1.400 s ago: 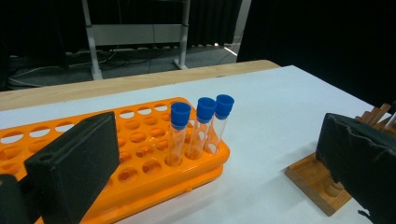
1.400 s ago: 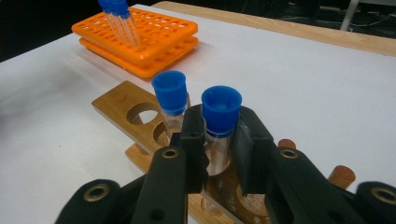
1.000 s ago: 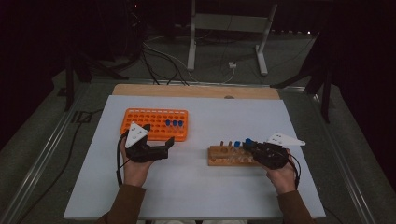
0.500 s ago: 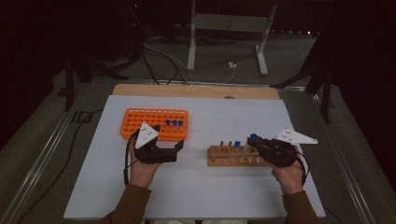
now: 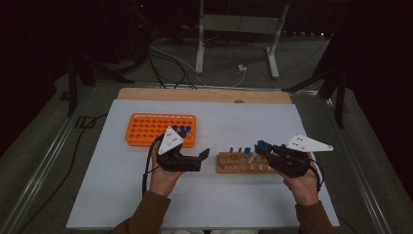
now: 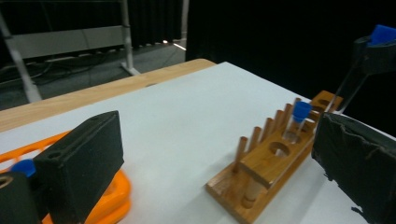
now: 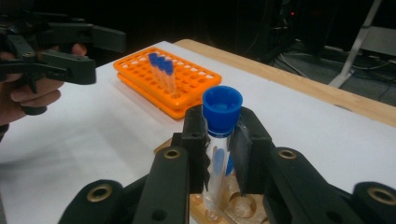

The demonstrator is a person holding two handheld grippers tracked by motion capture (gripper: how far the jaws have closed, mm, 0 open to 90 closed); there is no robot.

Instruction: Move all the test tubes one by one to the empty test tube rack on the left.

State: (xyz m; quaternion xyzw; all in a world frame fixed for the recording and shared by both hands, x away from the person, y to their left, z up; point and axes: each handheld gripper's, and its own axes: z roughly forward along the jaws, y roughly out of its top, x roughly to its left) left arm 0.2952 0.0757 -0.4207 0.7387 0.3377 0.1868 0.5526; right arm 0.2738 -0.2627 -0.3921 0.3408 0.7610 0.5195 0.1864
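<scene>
Tube, clear with a blue cap, sits clamped upright in the right gripper, low centre of the right gripper view, its foot just above a hole of the wooden rack. In the high view that gripper is at lower right, its tips over the rack's right end. Whether the foot is clear of the hole I cannot tell. My reading: the tube is being lifted out of the wooden rack, bound for the orange rack at centre left, where three blue-capped tubes stand together at its right end.

The next move calls for a straight rise until the foot is free of the hole and the pegs, then a crossing leftward. One more capped tube stands in the wooden rack close by, so a sideways swing too early could knock it.

Left gripper is released and empty, jaws wide apart, pointing at the wooden rack's left end from between the two racks; it lies in the crossing path. Bare surface lies above and below both racks, and neither rack is near an edge.
</scene>
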